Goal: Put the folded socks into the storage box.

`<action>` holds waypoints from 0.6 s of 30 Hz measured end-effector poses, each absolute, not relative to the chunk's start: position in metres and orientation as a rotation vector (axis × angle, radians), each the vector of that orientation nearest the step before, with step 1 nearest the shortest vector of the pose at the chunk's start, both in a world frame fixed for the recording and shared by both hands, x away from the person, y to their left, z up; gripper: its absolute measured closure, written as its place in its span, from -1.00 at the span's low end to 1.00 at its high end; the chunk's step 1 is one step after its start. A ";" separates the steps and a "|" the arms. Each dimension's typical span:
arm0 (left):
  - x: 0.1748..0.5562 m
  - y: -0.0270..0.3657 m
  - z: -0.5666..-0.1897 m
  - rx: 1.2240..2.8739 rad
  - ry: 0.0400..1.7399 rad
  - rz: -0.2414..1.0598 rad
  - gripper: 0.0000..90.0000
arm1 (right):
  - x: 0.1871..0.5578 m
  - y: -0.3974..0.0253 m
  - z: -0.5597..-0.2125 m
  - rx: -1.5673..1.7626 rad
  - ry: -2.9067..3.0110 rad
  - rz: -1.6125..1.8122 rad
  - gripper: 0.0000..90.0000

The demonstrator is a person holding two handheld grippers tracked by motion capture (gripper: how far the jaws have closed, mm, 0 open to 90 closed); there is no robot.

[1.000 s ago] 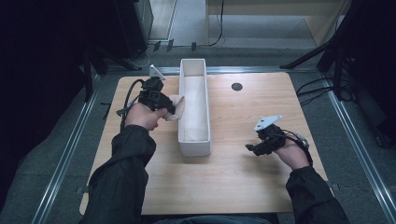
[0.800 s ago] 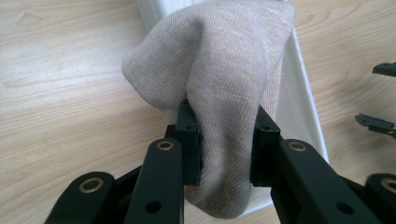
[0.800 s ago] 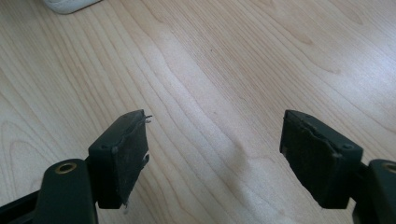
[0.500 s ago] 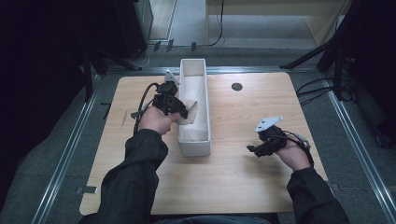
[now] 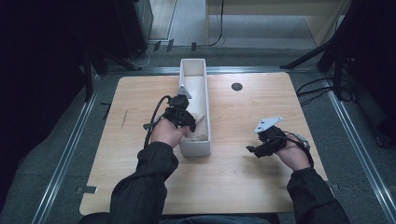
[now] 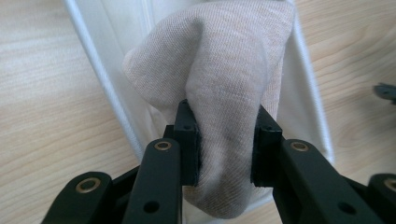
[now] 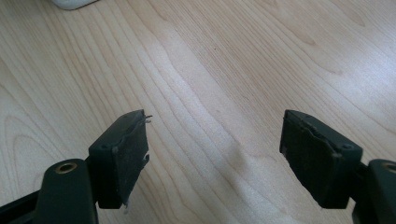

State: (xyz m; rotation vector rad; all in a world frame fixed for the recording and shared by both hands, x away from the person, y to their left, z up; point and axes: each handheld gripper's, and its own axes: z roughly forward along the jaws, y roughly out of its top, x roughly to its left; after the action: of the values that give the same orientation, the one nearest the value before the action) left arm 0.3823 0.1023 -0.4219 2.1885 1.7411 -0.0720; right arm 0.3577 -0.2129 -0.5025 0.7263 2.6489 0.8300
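A long white bin [image 5: 195, 77] stands upright in the middle of the wooden table [image 5: 140, 102]. My left gripper [image 5: 187, 122] is shut on a beige cloth [image 5: 198, 123] and holds it over the near part of the bin. In the left gripper view the cloth [image 6: 224, 88] bulges between the two black jaws, with the bin's white walls [image 6: 116, 79] behind it. My right gripper [image 5: 254, 149] rests low over bare wood at the right, jaws wide apart. In the right gripper view nothing lies between its fingers [image 7: 123, 154].
A small dark round hole [image 5: 236, 86] sits in the tabletop right of the bin's far end. A metal rail frames the table [image 5: 70, 149]. A corner of the bin [image 7: 70, 3] shows at the top of the right gripper view.
My left gripper has carried the cloth from the bin's left side to over the bin's near end. The right gripper has stayed where it was.
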 end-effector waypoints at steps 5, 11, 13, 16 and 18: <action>0.381 0.099 -0.433 2.192 1.768 -0.084 0.53 | 0.358 -0.212 -0.502 0.719 2.651 0.827 -0.47; 0.379 0.095 -0.442 2.192 1.787 -0.093 0.51 | 0.358 -0.212 -0.502 0.707 2.650 0.828 -0.47; 0.378 0.092 -0.444 2.200 1.794 -0.074 0.46 | 0.358 -0.212 -0.502 0.705 2.650 0.827 -0.47; 0.378 0.091 -0.444 2.204 1.790 -0.063 0.42 | 0.357 -0.212 -0.502 0.701 2.653 0.825 -0.47; 0.378 0.091 -0.444 2.195 1.789 -0.066 0.34 | 0.357 -0.212 -0.502 0.701 2.652 0.823 -0.47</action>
State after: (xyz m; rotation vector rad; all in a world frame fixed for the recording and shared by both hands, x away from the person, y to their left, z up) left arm 0.3777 0.0910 -0.4437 2.1946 1.7895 -0.0656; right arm 0.3571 -0.2120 -0.5021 0.7011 2.6519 0.8234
